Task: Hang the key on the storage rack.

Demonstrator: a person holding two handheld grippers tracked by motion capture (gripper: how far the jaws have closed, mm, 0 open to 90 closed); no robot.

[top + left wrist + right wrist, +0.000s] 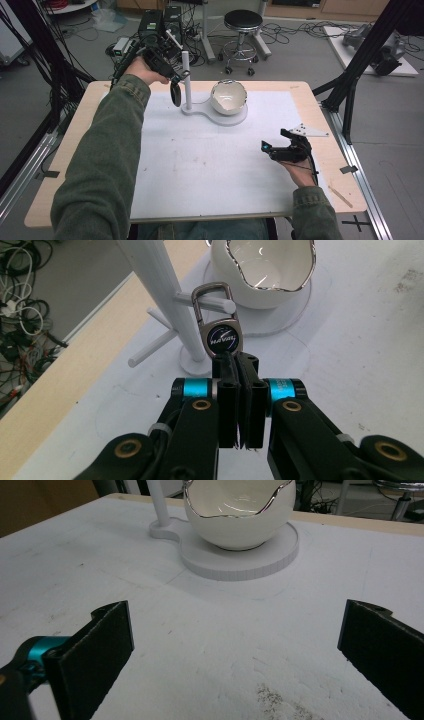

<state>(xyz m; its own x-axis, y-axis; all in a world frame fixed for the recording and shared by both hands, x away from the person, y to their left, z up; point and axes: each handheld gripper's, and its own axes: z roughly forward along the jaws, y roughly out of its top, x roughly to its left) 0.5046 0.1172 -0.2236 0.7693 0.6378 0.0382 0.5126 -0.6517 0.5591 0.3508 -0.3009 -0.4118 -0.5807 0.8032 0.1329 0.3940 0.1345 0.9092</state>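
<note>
Left gripper (239, 365) clamped on key fob (221, 338) hooked over stand peg (212, 302); right gripper (235, 645) wide apart above mat (210, 645).

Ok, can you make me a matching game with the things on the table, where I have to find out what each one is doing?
Things:
1. dark oval keychain with metal loop
2. white eggshell-shaped bowl with silver rim
3. left gripper
4. right gripper

What each is doing:
A. jaws wide apart, nothing between them
B. sits on the round white base
C. loop hooked over a peg of the white stand
D. jaws shut on the keychain's lower end

Pairs: 1-C, 2-B, 3-D, 4-A
</note>
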